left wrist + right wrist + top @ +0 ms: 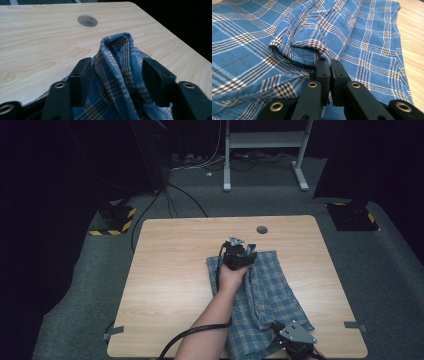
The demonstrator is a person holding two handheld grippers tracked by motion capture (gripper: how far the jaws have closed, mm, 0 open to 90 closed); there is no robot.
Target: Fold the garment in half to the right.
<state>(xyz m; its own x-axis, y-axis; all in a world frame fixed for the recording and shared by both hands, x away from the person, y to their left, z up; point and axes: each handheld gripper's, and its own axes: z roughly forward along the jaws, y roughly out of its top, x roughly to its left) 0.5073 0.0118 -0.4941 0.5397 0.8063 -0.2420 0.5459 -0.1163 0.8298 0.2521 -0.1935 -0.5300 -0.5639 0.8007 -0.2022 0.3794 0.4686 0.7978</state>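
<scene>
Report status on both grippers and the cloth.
Left gripper open, ridge of plaid cloth between its jaws, unpinched. Right gripper shut on cloth fold near table front edge. Nothing obstructing.

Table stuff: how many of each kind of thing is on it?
Blue checked cloth: 1
Grippers: 2, the left gripper and the right gripper
Round hole in the table: 1
Total: 4
</scene>
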